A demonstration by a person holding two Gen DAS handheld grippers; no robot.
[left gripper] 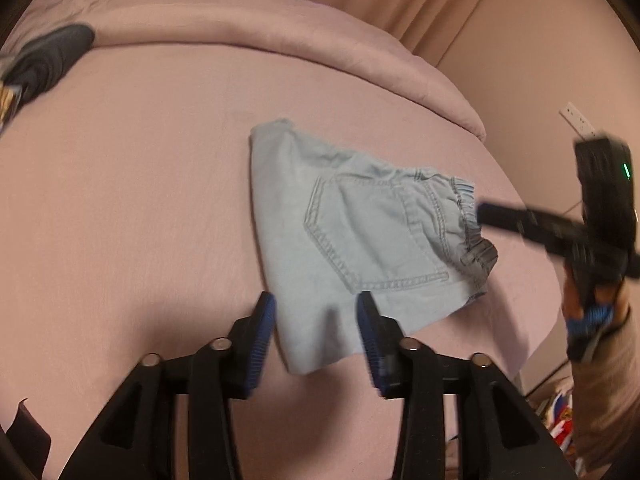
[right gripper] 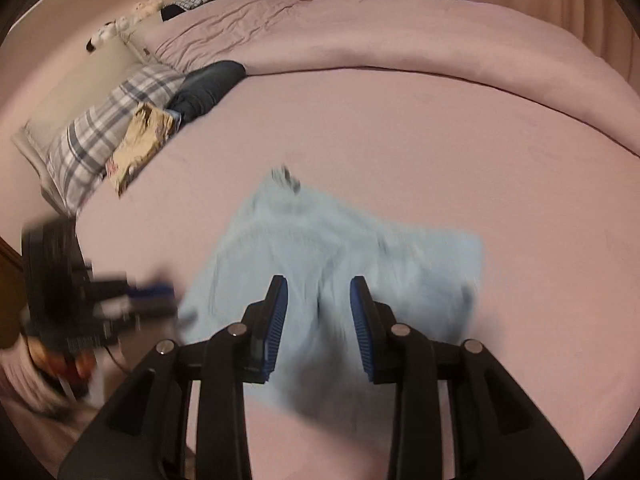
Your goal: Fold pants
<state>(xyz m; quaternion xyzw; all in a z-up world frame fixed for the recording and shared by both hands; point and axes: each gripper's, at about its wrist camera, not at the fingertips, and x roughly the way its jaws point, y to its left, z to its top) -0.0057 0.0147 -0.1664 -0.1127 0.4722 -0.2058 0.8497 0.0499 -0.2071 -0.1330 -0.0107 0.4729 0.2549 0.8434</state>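
The fold looks finished or nearly so; next comes a check or a smoothing press. Left gripper hangs over the pants' near edge, jaws apart, empty; right gripper likewise. Pale denim, compact bundle, pocket up, on the pink sheet.

Black grippers, blue ribbed pads

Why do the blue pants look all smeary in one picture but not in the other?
In the right wrist view the pants and the left gripper are smeared by motion blur. In the left wrist view the pants are sharp enough to show pocket stitching; only the right gripper blurs there. Both views bulge like a fishbowl, so the bed looks curved.
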